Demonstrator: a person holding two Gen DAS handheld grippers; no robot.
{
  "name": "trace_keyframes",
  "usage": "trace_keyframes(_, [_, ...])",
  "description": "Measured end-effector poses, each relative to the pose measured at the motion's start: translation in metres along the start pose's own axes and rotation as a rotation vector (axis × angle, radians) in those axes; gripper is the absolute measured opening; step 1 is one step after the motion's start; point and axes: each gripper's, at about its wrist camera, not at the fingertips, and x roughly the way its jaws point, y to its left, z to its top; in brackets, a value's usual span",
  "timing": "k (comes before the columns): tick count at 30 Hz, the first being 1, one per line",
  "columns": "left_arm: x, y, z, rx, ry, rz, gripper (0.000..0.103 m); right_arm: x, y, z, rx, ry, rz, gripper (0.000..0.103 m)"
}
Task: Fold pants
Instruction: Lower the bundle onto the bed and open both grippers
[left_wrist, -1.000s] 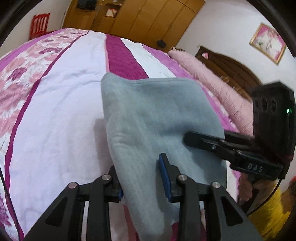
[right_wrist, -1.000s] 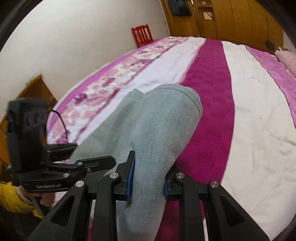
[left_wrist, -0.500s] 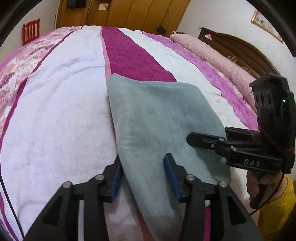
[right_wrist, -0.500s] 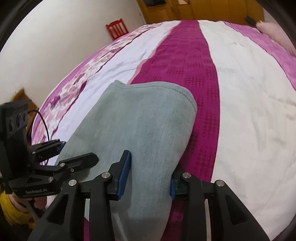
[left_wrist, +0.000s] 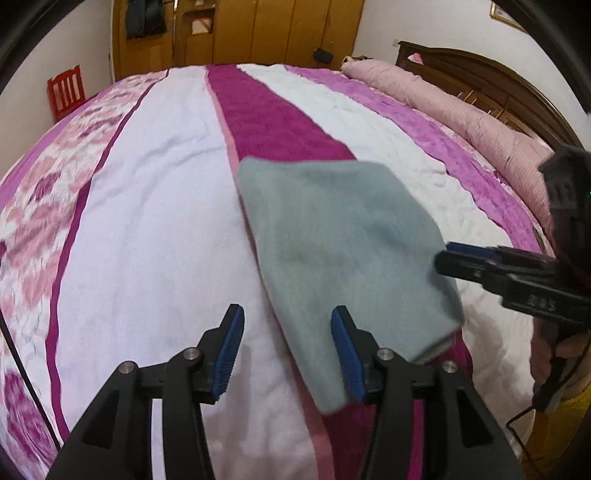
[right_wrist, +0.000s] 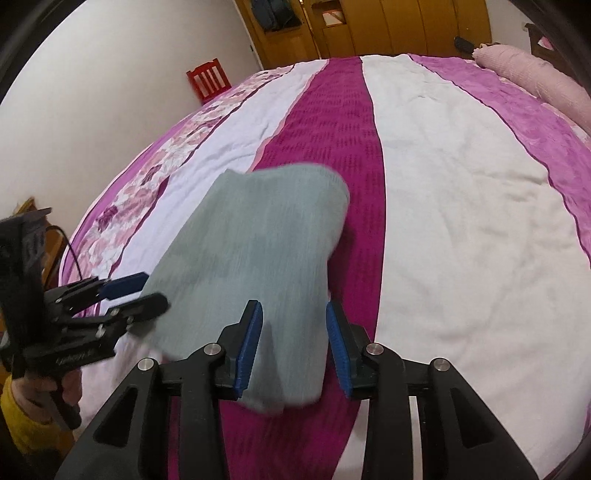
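Both claws stand open over the bed. Left claw (left_wrist: 286, 347) has its blue-padded fingers (left_wrist: 229, 350) spread wide, with only bedspread between them; the folded grey pants (left_wrist: 343, 254) begin just past its right finger, whose pad sits at the near left edge of the cloth, though whether it touches is hard to say. Right claw (right_wrist: 293, 343) is likewise spread, its two blue pads (right_wrist: 249, 341) on either side of the near end of the pants (right_wrist: 255, 266), with a gap showing on each side, so it grips nothing.

The pants lie flat as a compact folded rectangle on the bedspread (left_wrist: 155, 229), running forward and away from both claws, mostly over the dark magenta stripe (right_wrist: 332, 129) and partly over the white band to its left. Their far end is a rounded fold; a paler layer peeks out at the near right corner in the left wrist view.

From the right wrist view the left claw (right_wrist: 135, 291) reaches in from the left, fingertips just beside the pants' edge; from the left wrist view the right claw (left_wrist: 448, 256) comes in from the right, at the cloth's right edge.

Beyond the claws: a pink bolster (left_wrist: 443, 107) along a dark wooden headboard (left_wrist: 480, 74) to the right, a red chair (left_wrist: 66, 90) by the wall on the left, and wooden wardrobes (left_wrist: 258, 33) straight ahead.
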Motion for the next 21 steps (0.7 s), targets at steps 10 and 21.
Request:
trace_keyframes(10, [0.011,0.018,-0.030,-0.089,0.032,0.028,0.058,0.024,0.012,-0.040,-0.042,0.059,-0.104,0.036])
trace_keyframes(21, [-0.002,0.016,-0.041,-0.122,0.046,0.058,0.077,0.001,0.019,-0.055,-0.043,0.026,-0.136,0.038])
